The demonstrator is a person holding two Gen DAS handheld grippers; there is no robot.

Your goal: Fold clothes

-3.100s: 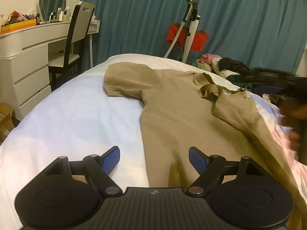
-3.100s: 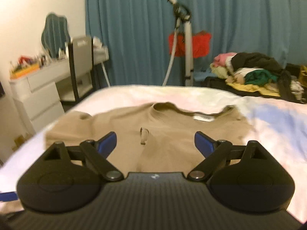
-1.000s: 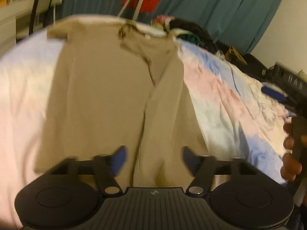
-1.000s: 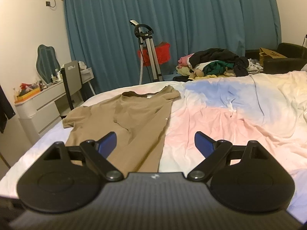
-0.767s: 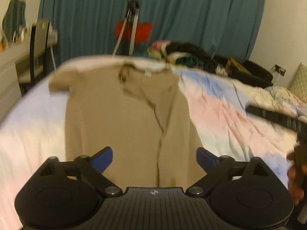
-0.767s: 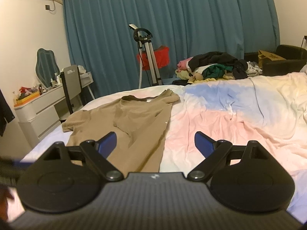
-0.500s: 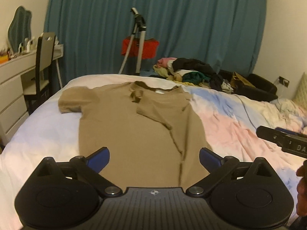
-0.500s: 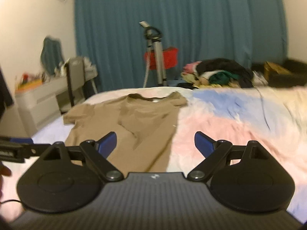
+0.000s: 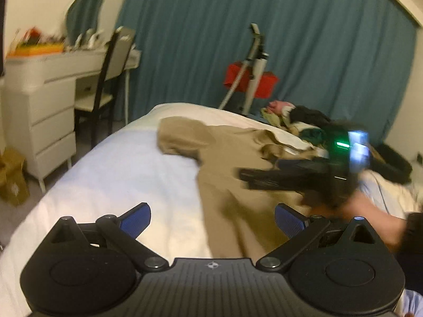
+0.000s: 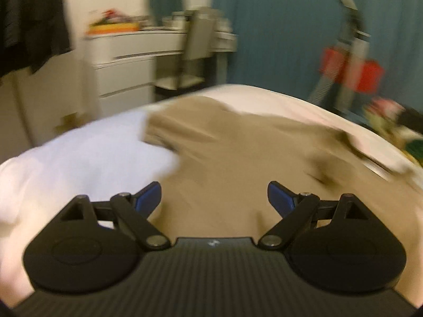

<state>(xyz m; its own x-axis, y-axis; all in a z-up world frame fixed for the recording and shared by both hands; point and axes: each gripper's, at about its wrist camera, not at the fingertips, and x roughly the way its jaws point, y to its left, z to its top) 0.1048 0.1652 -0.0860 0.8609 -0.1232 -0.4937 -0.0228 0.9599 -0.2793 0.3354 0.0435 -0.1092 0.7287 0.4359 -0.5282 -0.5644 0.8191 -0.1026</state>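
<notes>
Both claws gape wide: the left claw [image 9: 212,218] low, the right claw [image 10: 214,195] reaching across ahead of it.

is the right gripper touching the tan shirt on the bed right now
Cannot tell. The right wrist view shows the right gripper open over the tan T-shirt, but blur hides any contact or gap. The left wrist view is equally blurred.

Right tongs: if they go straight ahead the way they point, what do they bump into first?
Probably the tan shirt on the bed. The right tongs are open and the cloth fills the gap ahead, though blur hides the depth.
</notes>
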